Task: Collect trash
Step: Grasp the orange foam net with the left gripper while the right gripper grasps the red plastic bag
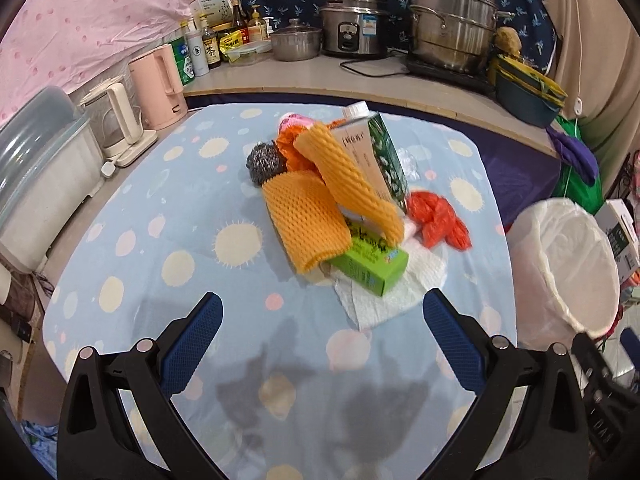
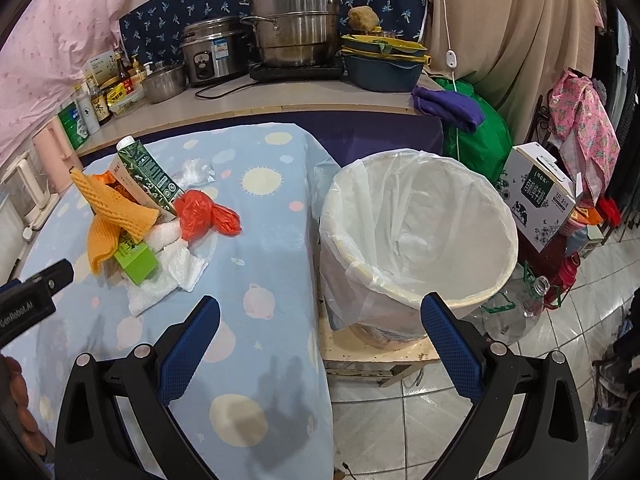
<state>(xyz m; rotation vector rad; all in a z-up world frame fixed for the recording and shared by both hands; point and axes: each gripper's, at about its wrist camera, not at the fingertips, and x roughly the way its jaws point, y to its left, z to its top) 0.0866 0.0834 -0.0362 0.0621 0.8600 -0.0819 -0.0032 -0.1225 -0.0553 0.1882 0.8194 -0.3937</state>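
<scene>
Table [image 1: 168, 200]: covered by a blue spotted cloth; its right edge drops off just beside the bin, its far edge meets a crowded counter at 12 o'clock.
Bin [image 2: 416, 236]: white-lined, mouth open, standing off the table at 3 o'clock from the pile; the part of the liner in view holds nothing.
Progress: judged not begun — every piece of trash seen lies on the table, none in the bin.
Trash pile [image 1: 340, 200]: centre of the table, at 12 o'clock from the left gripper; orange foam netting [image 1: 308, 216] draped over a green-and-white carton [image 1: 384, 152], green box [image 1: 372, 264] on a paper towel [image 1: 392, 300], red plastic bag [image 1: 440, 220] at the pile's 3 o'clock, steel scourer [image 1: 264, 160] at its 10 o'clock.
Open room: bare cloth lies between both grippers and the pile; kettles line the table's 9 o'clock side.
Left gripper [image 1: 322, 312]: fingers wide apart, holding nothing, short of the paper towel.
Right gripper [image 2: 320, 316]: fingers wide apart, empty, straddling the table edge near the bin.
</scene>
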